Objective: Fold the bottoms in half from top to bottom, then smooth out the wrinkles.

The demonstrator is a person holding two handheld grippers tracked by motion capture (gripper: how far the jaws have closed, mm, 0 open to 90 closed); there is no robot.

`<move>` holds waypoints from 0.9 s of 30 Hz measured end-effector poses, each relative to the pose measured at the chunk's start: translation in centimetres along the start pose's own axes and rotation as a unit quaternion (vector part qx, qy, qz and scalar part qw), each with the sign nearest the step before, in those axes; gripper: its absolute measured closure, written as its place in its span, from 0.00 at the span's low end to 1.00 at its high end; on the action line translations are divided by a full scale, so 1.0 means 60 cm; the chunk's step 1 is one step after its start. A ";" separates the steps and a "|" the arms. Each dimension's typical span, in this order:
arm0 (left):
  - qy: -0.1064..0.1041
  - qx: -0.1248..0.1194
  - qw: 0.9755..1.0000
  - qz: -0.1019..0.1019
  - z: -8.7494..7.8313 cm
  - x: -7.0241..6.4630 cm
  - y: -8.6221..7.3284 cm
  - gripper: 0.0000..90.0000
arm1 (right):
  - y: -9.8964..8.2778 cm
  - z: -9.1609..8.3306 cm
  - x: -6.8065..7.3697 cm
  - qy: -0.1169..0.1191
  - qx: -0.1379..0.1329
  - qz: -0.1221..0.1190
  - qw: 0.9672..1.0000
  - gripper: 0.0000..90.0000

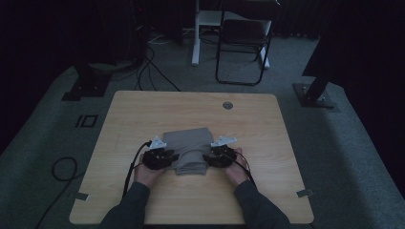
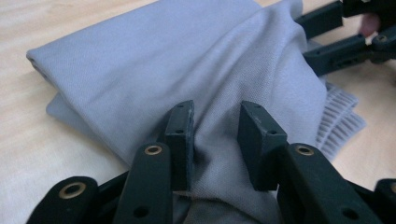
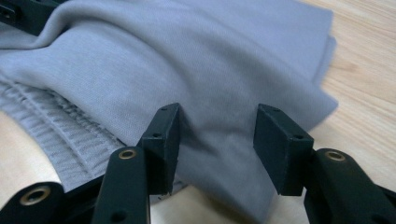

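Now at the near end of a folded grey garment (image 1: 191, 149) on the wooden table (image 1: 143, 109): left gripper (image 2: 215, 135), jaws part-open, fabric between, no pinch. Likewise right gripper (image 3: 219, 144), jaws apart astride the garment's edge.

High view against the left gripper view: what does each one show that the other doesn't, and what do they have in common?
High view alone: the whole wooden table, the person's hands and dark sleeves, the folding chair behind, cables on the carpet.

Left gripper view alone: the left gripper close up, jaws apart with a ridge of fabric between them, and the ribbed hem at one edge.

Both: the folded grey garment lying on the table, the left gripper at one side of it and the right gripper at the opposite side.
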State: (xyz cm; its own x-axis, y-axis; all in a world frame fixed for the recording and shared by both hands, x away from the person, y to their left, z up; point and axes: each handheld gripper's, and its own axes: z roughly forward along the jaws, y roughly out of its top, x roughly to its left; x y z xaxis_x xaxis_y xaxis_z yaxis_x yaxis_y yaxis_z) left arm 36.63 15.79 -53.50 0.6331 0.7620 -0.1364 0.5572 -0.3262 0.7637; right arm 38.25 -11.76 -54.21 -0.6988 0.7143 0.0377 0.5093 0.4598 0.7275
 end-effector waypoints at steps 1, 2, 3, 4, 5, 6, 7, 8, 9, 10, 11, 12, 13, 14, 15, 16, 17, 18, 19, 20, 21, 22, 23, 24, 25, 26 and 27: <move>0.009 0.001 1.000 0.001 0.007 0.004 0.006 0.74 | 0.001 0.003 -0.005 -0.002 0.000 0.005 1.000 0.57; 0.015 0.001 1.000 -0.002 0.015 0.008 0.012 0.74 | 0.003 0.006 -0.009 -0.004 -0.002 0.010 1.000 0.57; 0.018 0.003 1.000 -0.002 0.023 0.013 0.017 0.74 | 0.004 0.009 -0.013 -0.005 -0.003 0.017 1.000 0.56; 0.019 0.002 1.000 -0.002 0.030 0.018 0.022 0.74 | 0.006 0.011 -0.017 -0.006 -0.004 0.022 1.000 0.56; 0.020 0.000 1.000 -0.006 0.037 0.022 0.027 0.74 | 0.007 0.013 -0.021 -0.010 -0.004 0.027 1.000 0.56; 0.019 0.000 1.000 -0.010 0.043 0.026 0.032 0.74 | 0.009 0.014 -0.024 -0.013 -0.006 0.033 0.999 0.56; 0.022 0.000 1.000 -0.012 0.047 0.029 0.037 0.74 | 0.011 0.016 -0.027 -0.016 -0.008 0.036 0.999 0.56; 0.024 0.001 1.000 -0.011 0.052 0.031 0.042 0.74 | 0.012 0.017 -0.030 -0.019 -0.008 0.039 0.999 0.56; 0.024 0.001 1.000 -0.012 0.057 0.033 0.046 0.74 | 0.013 0.017 -0.033 -0.021 -0.008 0.042 0.999 0.56; 0.024 0.001 1.000 -0.012 0.057 0.033 0.046 0.74 | 0.013 0.017 -0.033 -0.021 -0.008 0.042 0.999 0.56; 0.024 0.005 1.000 -0.006 0.067 0.036 0.056 0.74 | 0.014 0.018 -0.034 -0.024 -0.008 0.046 0.999 0.56; 0.025 0.006 1.000 -0.006 0.070 0.038 0.059 0.74 | 0.015 0.019 -0.040 -0.032 -0.010 0.051 0.998 0.56; 0.026 0.006 1.000 -0.006 0.075 0.040 0.064 0.74 | 0.016 0.020 -0.042 -0.034 -0.011 0.054 0.998 0.56; 0.027 0.007 1.000 -0.008 0.079 0.043 0.068 0.74 | 0.017 0.021 -0.045 -0.035 -0.012 0.057 0.998 0.55; 0.029 0.008 1.000 -0.009 0.082 0.045 0.071 0.73 | 0.018 0.023 -0.048 -0.037 -0.012 0.061 0.997 0.55; 0.031 0.007 0.999 -0.011 0.086 0.047 0.075 0.73 | 0.018 0.023 -0.050 -0.039 -0.012 0.064 0.997 0.55; 0.031 0.006 0.999 -0.015 0.088 0.049 0.077 0.72 | 0.019 0.024 -0.052 -0.040 -0.012 0.067 0.997 0.55; 0.033 0.005 0.999 -0.016 0.089 0.050 0.078 0.72 | 0.020 0.025 -0.054 -0.040 -0.012 0.068 0.997 0.55; 0.034 0.004 0.999 -0.017 0.089 0.051 0.078 0.71 | 0.020 0.026 -0.055 -0.040 -0.012 0.069 0.997 0.55; 0.036 0.002 0.999 -0.016 0.087 0.051 0.078 0.70 | 0.021 0.026 -0.055 -0.040 -0.012 0.070 0.997 0.54; 0.038 0.002 0.999 -0.015 0.084 0.051 0.077 0.69 | 0.021 0.026 -0.055 -0.040 -0.012 0.069 0.997 0.54; 0.042 -0.002 0.999 -0.015 0.077 0.051 0.077 0.68 | 0.021 0.025 -0.055 -0.040 -0.012 0.069 0.997 0.53; 0.044 -0.006 0.999 -0.017 0.072 0.051 0.077 0.67 | 0.021 0.023 -0.055 -0.040 -0.013 0.068 0.997 0.52; 0.046 -0.013 0.999 -0.020 0.060 0.053 0.076 0.66 | 0.022 0.020 -0.055 -0.040 -0.016 0.069 0.997 0.52; 0.047 -0.019 0.998 -0.021 0.049 0.053 0.076 0.65 | 0.022 0.015 -0.057 -0.038 -0.023 0.067 0.997 0.52; 0.046 -0.029 0.998 -0.023 0.038 0.054 0.075 0.64 | 0.022 0.009 -0.058 -0.037 -0.028 0.067 0.997 0.50; 0.047 -0.032 0.998 -0.024 0.025 0.055 0.074 0.64 | 0.022 0.004 -0.060 -0.037 -0.033 0.066 0.997 0.50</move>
State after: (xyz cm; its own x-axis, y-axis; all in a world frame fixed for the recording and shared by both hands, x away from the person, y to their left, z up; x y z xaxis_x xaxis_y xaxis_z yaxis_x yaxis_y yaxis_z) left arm 42.02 15.99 -51.49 0.5515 0.8260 -0.1165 0.5486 -0.2539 0.7966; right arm 41.57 -13.61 -53.54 -0.5886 0.8037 0.0872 0.5578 0.3257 0.7634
